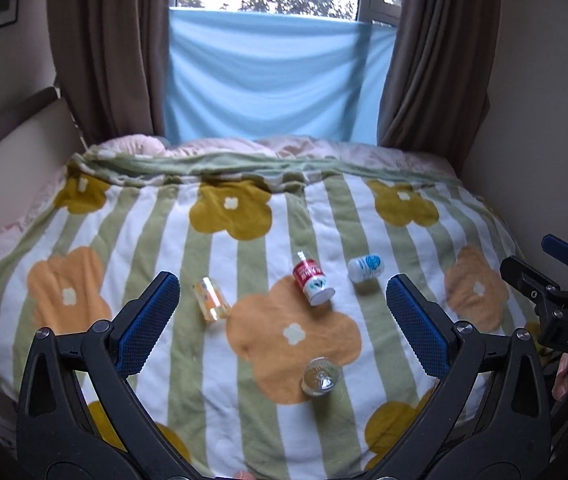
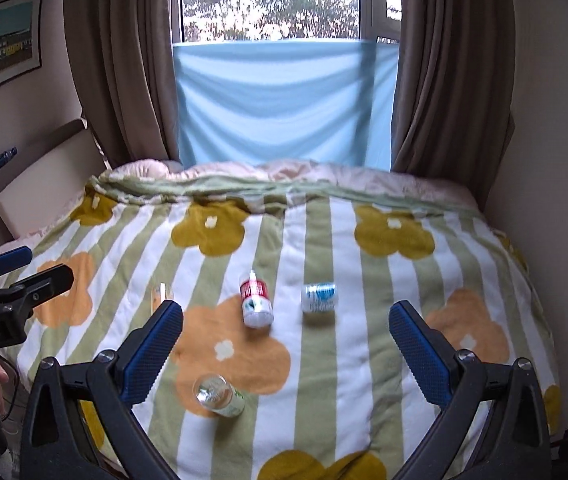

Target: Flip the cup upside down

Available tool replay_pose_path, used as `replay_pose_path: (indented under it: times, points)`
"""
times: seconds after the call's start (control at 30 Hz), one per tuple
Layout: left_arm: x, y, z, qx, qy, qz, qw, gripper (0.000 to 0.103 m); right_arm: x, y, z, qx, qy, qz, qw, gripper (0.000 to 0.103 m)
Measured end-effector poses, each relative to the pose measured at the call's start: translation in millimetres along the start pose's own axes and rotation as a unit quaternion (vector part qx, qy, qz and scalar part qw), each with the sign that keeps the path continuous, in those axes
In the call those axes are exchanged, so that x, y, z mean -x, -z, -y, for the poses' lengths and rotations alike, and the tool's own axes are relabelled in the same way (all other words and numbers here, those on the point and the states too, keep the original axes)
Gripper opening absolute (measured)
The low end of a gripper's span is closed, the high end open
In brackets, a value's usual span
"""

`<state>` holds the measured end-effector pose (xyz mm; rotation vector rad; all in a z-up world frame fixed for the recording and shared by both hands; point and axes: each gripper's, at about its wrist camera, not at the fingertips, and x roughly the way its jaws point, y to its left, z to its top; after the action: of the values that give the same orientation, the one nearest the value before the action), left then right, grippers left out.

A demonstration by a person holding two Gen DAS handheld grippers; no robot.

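Both tongs hang above the near edge of the bed, nothing gripped. The left tongs (image 1: pixel 279 312) stand wide apart, and the right tongs (image 2: pixel 286 338) are spread just as wide.

The task's thing, as I judge it, is the clear glass cup w/ a green print (image 1: pixel 321 376) (image 2: pixel 217 395), near-centre on the fleecy striped blanket w/ orange and mustard flowers (image 1: pixel 219 264) (image 2: pixel 324 380). It seems tipped, mouth toward the cameras, not upright. Can't tell exactly how far it leans.

Farther off lie a red-and-white plastic bottle (image 1: pixel 312 279) (image 2: pixel 255 300), on its side, and a small white-and-blue cylindrical tub (image 1: pixel 364 267) (image 2: pixel 319 297) just right of it. A clear cup w/ yellow pattern (image 1: pixel 211 299) lies to the left, partly hidden behind a finger in the right view.

Step in hand looks like the approach. Best bet: come down w/ the right tongs, pads across the cup's round wall at mid-height, squeeze gently. Glass is smooth and slick; the ribbed blue pads (image 2: pixel 151 354) should help. Blanket is soft and lumpy, so set the rim down flat and let go slowly, or it could topple.
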<state>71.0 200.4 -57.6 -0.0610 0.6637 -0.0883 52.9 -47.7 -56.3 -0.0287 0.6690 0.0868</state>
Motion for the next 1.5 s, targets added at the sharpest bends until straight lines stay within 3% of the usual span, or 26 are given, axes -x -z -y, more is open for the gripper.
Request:
replay_pose_path:
  times: [0.17,0.4,1.5]
  points:
    - [44.5,-18.6,-15.5,0.005,-0.016,0.066,0.9977,0.103,38.4,-29.4,-9.9,-0.008,0.04,0.075,0.996,0.103]
    - [67.5,-13.7,-17.0,-0.01,-0.026,0.104,0.9943,0.103,64.0,-24.5,-20.5,-0.013,0.042,0.125,0.991,0.103]
    - [73.5,-3.0,-20.1,-0.006,-0.013,0.101,0.9948,0.103,90.3,-15.2,-23.3,-0.02,0.055,0.144,0.988,0.103]
